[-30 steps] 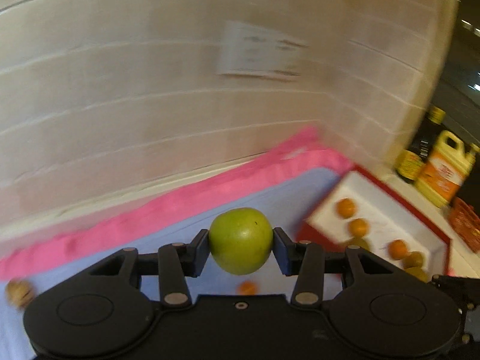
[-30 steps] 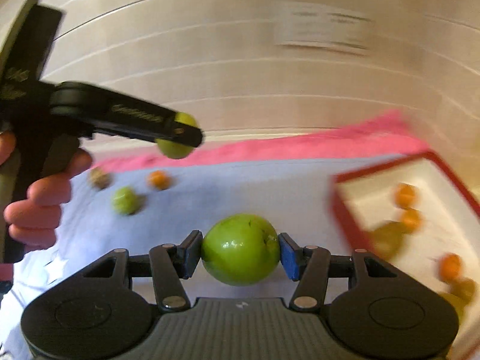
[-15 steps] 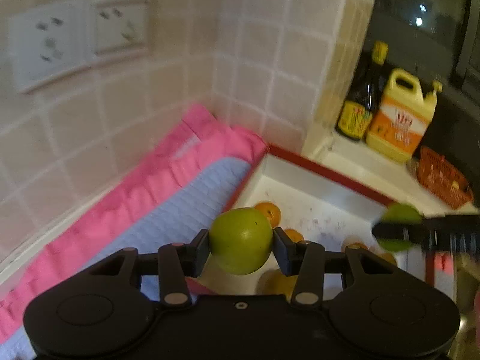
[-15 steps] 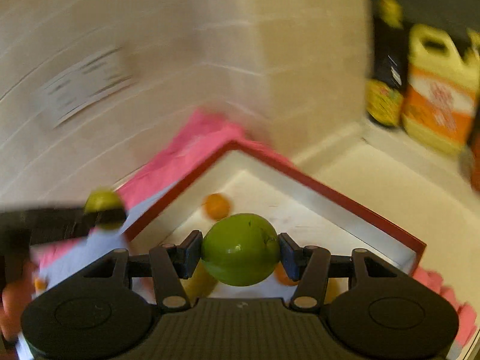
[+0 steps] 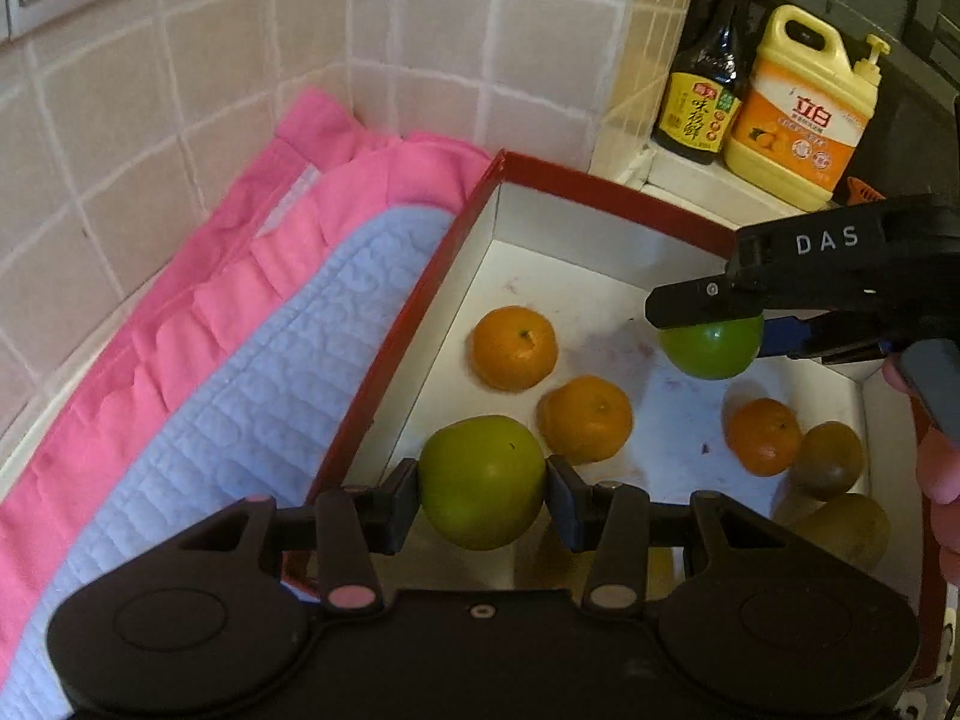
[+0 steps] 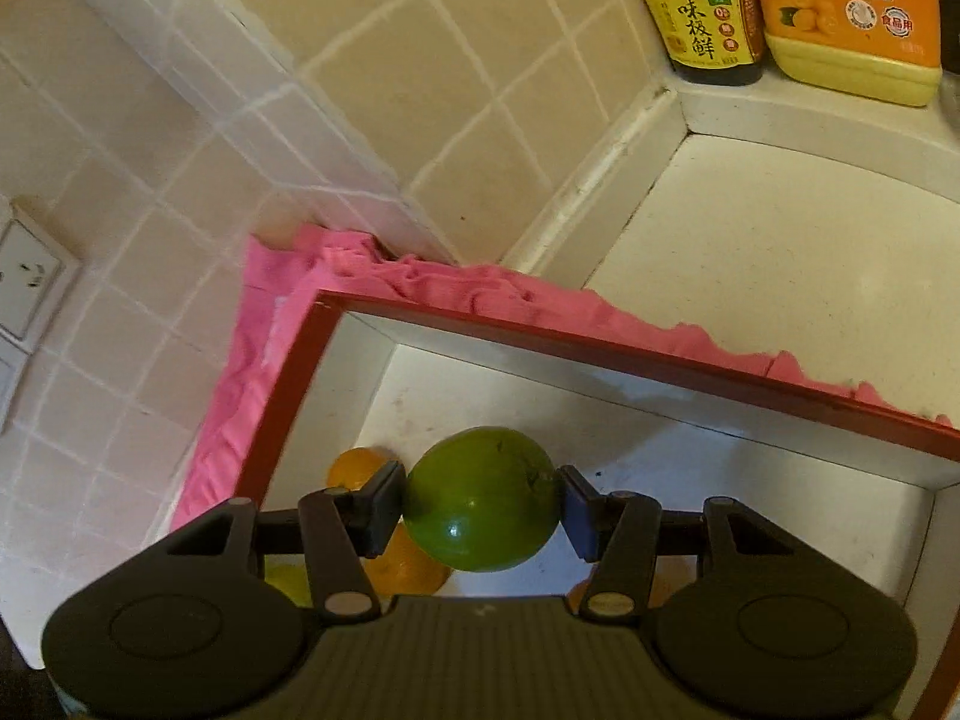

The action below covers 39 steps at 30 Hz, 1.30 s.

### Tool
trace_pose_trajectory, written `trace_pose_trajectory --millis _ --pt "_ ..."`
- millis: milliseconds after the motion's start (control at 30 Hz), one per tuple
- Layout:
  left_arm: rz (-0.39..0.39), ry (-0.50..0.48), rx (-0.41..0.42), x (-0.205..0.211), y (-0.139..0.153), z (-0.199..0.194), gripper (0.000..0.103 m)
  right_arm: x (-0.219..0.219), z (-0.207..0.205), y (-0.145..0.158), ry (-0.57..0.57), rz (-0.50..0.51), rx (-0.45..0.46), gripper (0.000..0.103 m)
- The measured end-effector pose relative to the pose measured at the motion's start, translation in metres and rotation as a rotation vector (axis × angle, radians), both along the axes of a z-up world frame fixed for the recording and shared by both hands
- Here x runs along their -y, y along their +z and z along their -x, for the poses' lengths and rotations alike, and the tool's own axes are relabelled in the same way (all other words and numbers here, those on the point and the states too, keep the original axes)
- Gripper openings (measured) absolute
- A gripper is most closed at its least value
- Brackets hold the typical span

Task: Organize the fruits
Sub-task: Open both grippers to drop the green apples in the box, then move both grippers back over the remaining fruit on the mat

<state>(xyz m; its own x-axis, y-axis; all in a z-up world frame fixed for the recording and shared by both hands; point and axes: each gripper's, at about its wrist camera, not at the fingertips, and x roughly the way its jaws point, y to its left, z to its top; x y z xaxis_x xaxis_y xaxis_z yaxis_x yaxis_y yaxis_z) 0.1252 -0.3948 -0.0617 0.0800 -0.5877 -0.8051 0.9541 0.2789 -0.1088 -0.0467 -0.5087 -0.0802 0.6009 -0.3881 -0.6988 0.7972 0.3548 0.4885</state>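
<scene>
My left gripper [image 5: 483, 489] is shut on a green apple [image 5: 480, 480] and holds it over the near left corner of a red-rimmed white box [image 5: 600, 186]. My right gripper [image 6: 482, 501] is shut on a second green apple [image 6: 483, 498] above the same box [image 6: 600, 354]; it also shows in the left wrist view [image 5: 711, 333], over the box's right half. In the box lie three oranges [image 5: 513, 348] and two brownish-green fruits [image 5: 831, 459]. In the right wrist view oranges [image 6: 354, 468] sit partly hidden behind my fingers.
The box rests on a pink cloth [image 5: 198, 276] with a pale blue quilted mat [image 5: 240, 396] to its left. Tiled walls form a corner behind. A soy sauce bottle [image 5: 705, 78] and a yellow detergent jug [image 5: 801, 114] stand on a ledge beyond the box.
Both grippers swung right from the mat to above the box, each still holding its apple. The loose fruits on the mat have left the views.
</scene>
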Motion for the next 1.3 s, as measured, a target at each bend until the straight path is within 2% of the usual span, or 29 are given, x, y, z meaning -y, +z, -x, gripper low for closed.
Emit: trace_pose_trajectory --millis 233,467,500,533,633,700,733,900,1100,1300 --pt "-0.018 -0.026 0.054 0.004 -0.003 0.008 0.054 0.001 -0.010 -0.011 0.001 -0.005 -0.027 0.057" --pt "-0.027 -0.015 0.052 0.003 -0.003 0.007 0.055 -0.001 -0.010 -0.011 0.010 -0.007 -0.043 0.058" --pt "-0.029 -0.014 0.052 0.002 -0.002 0.007 0.057 -0.001 -0.009 -0.010 0.012 -0.015 -0.040 0.060" --pt "-0.022 -0.012 0.058 -0.001 0.001 0.007 0.065 -0.002 -0.007 -0.009 0.008 -0.019 -0.030 0.061" --pt "0.023 -0.013 0.071 -0.013 0.018 0.009 0.074 -0.006 0.002 0.001 -0.001 -0.007 0.011 0.061" --pt "0.051 -0.008 0.082 -0.021 0.031 0.010 0.077 -0.009 0.006 0.010 -0.006 0.008 0.023 0.069" --pt "0.065 0.002 0.098 -0.026 0.039 0.011 0.077 -0.011 0.008 0.014 -0.007 0.012 0.026 0.069" --pt "0.125 0.056 0.125 -0.064 0.071 0.010 0.078 -0.030 0.018 0.037 0.024 0.035 0.060 0.069" --pt "0.191 0.164 0.199 -0.130 0.110 0.007 0.078 -0.059 0.024 0.070 0.063 0.087 0.095 0.072" --pt "0.270 0.346 0.256 -0.215 0.150 -0.004 0.079 -0.103 0.008 0.108 0.135 0.195 0.106 0.079"
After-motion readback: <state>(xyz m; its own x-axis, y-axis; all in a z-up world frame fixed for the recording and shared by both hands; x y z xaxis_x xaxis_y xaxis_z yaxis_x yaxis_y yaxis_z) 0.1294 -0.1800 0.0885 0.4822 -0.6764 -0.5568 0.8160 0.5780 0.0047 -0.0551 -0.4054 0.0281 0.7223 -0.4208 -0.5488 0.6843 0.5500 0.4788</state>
